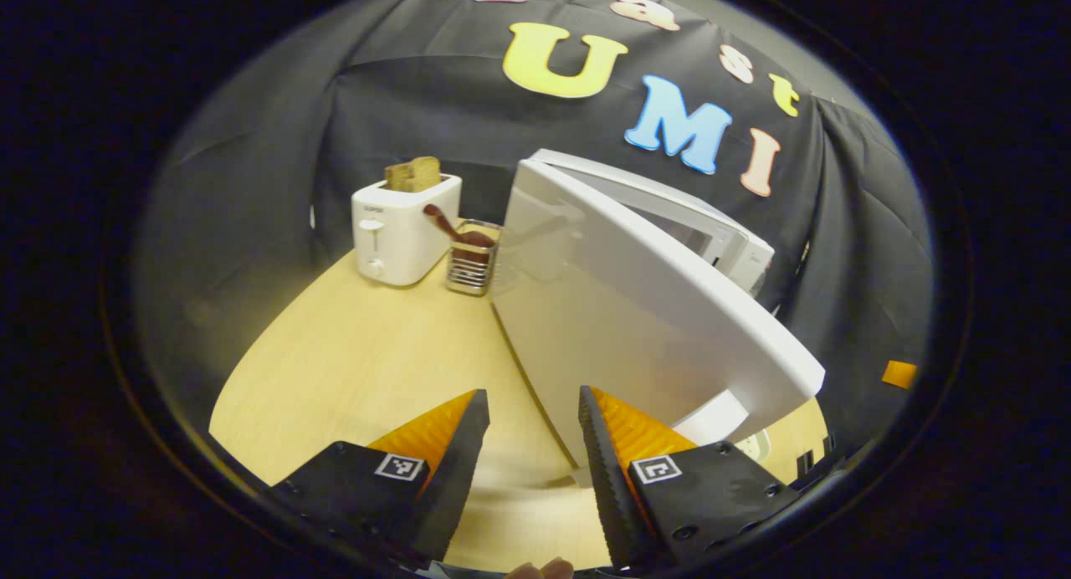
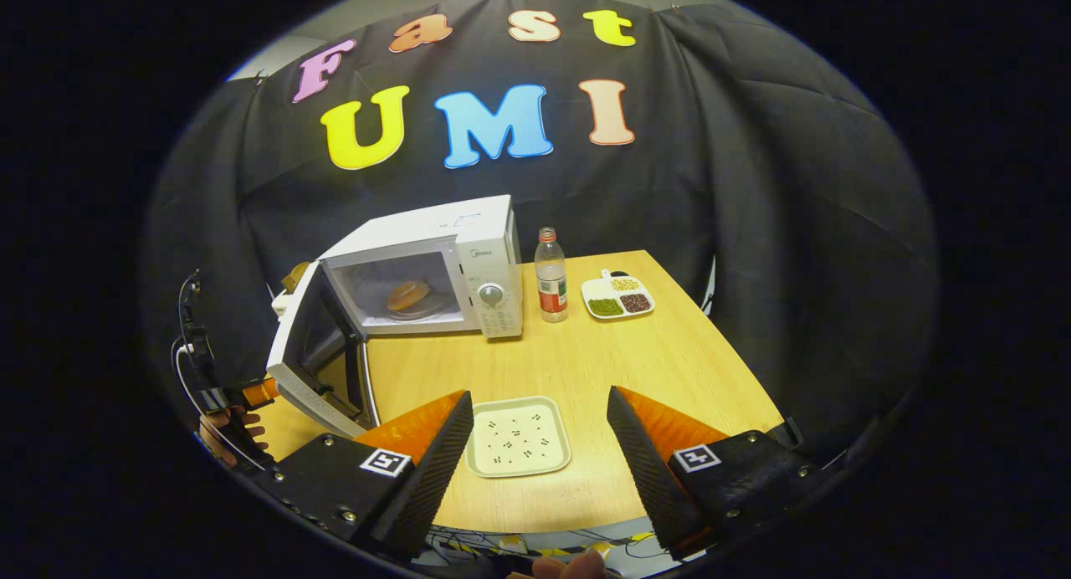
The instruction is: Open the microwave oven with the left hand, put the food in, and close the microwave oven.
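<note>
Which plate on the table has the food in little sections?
Find the white microwave on the wooden table. A plastic bottle stands right beside it, and past the bottle sits the divided plate. Unlike the plain speckled plate near the tongs, it holds separate green, dark and pale piles.

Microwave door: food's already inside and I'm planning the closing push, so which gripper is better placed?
Left. The left gripper sits open right at the door, while the right gripper hangs open over the plate, away from the microwave.
</note>
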### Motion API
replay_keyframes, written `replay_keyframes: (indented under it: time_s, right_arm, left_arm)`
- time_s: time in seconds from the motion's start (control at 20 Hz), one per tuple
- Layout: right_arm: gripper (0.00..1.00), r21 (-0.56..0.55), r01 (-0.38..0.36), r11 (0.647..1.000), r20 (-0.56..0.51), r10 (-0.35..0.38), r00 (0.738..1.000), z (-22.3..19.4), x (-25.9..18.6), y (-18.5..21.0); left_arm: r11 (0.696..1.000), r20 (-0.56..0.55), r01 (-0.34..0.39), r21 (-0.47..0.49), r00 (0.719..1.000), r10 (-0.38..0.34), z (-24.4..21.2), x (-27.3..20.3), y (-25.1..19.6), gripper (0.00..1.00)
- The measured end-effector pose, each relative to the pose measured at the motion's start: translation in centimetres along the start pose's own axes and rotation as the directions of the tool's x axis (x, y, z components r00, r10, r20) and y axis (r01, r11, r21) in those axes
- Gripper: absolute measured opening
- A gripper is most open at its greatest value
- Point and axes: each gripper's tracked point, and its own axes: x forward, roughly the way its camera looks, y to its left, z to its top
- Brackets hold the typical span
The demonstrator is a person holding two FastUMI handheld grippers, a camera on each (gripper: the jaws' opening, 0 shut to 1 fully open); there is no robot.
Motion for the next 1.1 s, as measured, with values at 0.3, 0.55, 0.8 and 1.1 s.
replay_keyframes:
  time_s: [0.3, 0.55, 0.8, 1.1]
  right_arm:
    - [0.98, 0.043, 0.078, 0.996, -0.011, -0.077, 0.997, 0.0, -0.6, -3.3]
    - [0.98, 0.082, 0.137, 0.987, -0.019, -0.136, 0.990, 0.3, -0.6, -6.1]
    - [0.99, 0.103, 0.187, 0.977, -0.011, -0.187, 0.982, 0.8, 0.3, -8.2]
    - [0.98, 0.109, 0.219, 0.970, -0.031, -0.217, 0.976, 1.0, 0.3, -9.7]
  left_arm:
    - [0.993, 0.004, 0.097, 0.066, 0.995, -0.098, 3.1, 5.4, -6.0, 0.75]
    - [0.983, 0.001, 0.157, 0.092, 0.988, -0.157, 5.3, 9.0, -9.7, 0.69]
    - [0.973, 0.021, 0.200, 0.114, 0.979, -0.204, 8.1, 13.4, -12.9, 0.81]
    - [0.964, 0.064, 0.217, 0.154, 0.971, -0.229, 11.0, 16.8, -15.5, 0.75]
